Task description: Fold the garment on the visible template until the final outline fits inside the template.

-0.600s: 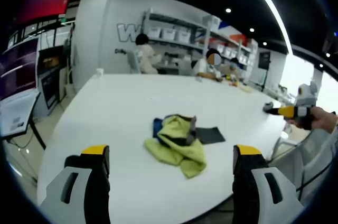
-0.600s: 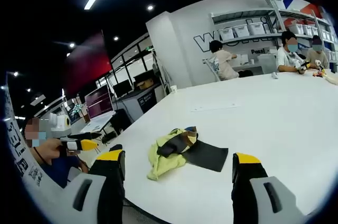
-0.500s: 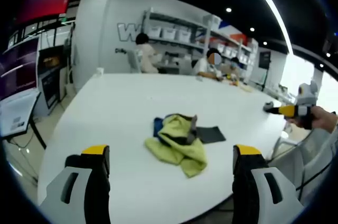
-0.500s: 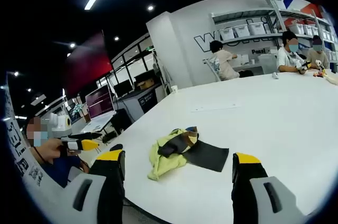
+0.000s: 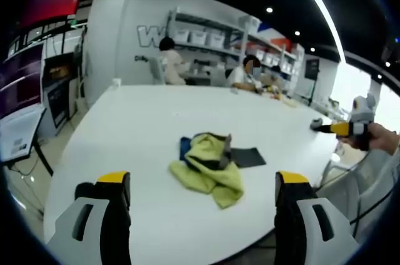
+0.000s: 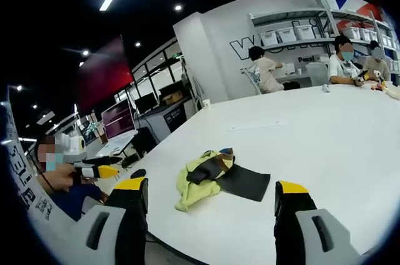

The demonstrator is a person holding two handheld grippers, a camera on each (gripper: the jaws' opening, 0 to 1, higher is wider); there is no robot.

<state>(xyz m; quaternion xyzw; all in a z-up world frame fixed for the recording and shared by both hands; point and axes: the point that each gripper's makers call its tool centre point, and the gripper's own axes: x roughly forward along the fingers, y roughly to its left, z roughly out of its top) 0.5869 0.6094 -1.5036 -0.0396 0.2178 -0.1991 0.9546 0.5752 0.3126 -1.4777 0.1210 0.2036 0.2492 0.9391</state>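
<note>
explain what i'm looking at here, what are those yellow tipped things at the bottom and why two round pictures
There is no robot arm: a person holds one grasping tool in each hand, and a camera rides on each. The yellow-tipped prongs are each tool's two jaws. In the left gripper view the left tool stands open and empty; in the right gripper view the right tool does too. Both face a white table where a crumpled yellow-green garment lies partly on a dark flat template. Nothing is held yet.
</note>
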